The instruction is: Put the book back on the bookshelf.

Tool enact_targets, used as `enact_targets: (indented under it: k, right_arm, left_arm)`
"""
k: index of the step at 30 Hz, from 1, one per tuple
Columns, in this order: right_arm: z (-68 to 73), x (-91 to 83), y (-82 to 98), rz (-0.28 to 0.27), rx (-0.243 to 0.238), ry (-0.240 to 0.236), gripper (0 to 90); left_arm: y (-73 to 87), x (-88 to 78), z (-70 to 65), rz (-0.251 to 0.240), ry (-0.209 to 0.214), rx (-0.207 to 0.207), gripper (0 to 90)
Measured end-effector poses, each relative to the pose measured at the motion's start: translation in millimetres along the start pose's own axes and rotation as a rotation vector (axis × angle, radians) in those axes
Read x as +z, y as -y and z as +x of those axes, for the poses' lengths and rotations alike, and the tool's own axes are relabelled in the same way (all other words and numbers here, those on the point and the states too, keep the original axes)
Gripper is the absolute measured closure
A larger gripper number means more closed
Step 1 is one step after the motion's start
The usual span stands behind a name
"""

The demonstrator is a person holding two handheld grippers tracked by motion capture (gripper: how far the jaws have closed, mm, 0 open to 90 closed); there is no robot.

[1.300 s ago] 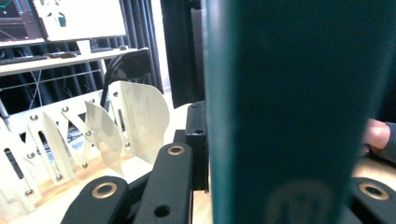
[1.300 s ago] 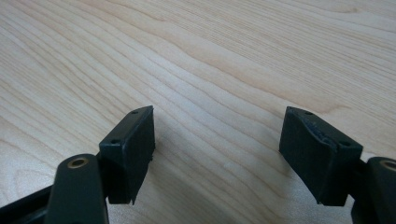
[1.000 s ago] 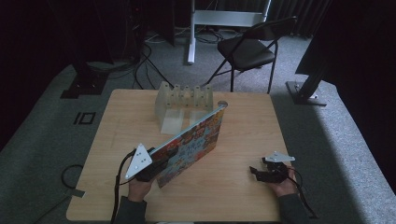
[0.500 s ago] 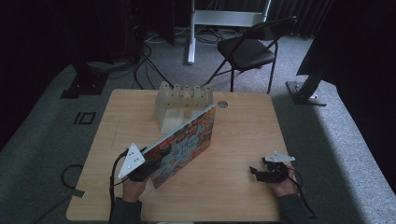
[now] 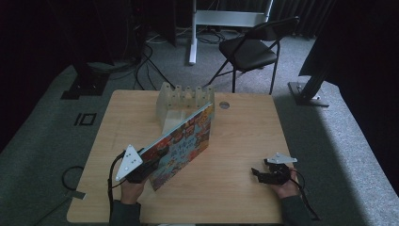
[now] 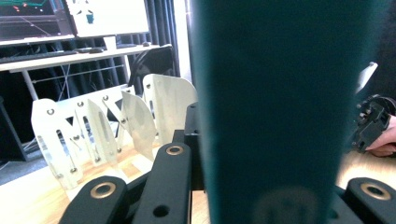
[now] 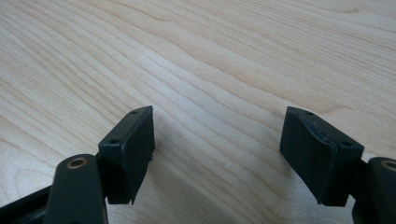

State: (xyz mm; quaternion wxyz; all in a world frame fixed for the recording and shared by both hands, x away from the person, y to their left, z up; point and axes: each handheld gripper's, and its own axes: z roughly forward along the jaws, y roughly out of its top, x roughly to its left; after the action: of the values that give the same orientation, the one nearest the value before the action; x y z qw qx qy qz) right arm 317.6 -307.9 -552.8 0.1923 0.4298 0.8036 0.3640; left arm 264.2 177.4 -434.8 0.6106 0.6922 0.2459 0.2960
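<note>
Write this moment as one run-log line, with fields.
left gripper: shut on book | book: tilted, near rack | right gripper: open, low over table

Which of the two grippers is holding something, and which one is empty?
The left gripper holds the colourful book, clamped at its lower corner. The right gripper holds nothing: its jaws stand open over the bare wooden table.

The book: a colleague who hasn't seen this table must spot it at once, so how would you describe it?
On the wooden table, look just in front of the clear slotted rack at its far edge. The book slants from there toward the left gripper, which clamps its near end. Its bright, multicoloured cartoon cover sets it apart from the pale rack and bare wood.
</note>
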Motion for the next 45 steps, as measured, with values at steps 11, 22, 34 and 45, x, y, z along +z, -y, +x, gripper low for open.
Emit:
enact_targets:
  k: [11,22,34,45]
  right_arm:
    - [-0.1,0.0,0.0,0.000,0.000,0.000,26.1]
    - [-0.1,-0.1,0.0,0.000,0.001,-0.001,26.1]
    - [-0.2,-0.1,0.0,0.000,0.001,-0.001,26.0]
    - [-0.3,-0.1,0.0,0.000,0.001,-0.002,26.1]
  left_arm:
    - [2.1,-5.8,3.3,-0.009,-0.040,-0.014,78.7]
    - [3.5,-11.4,6.0,-0.011,-0.075,-0.023,78.7]
    - [4.2,-16.1,8.1,-0.015,-0.106,-0.029,78.8]
    - [4.9,-20.5,10.4,-0.016,-0.132,-0.034,78.8]
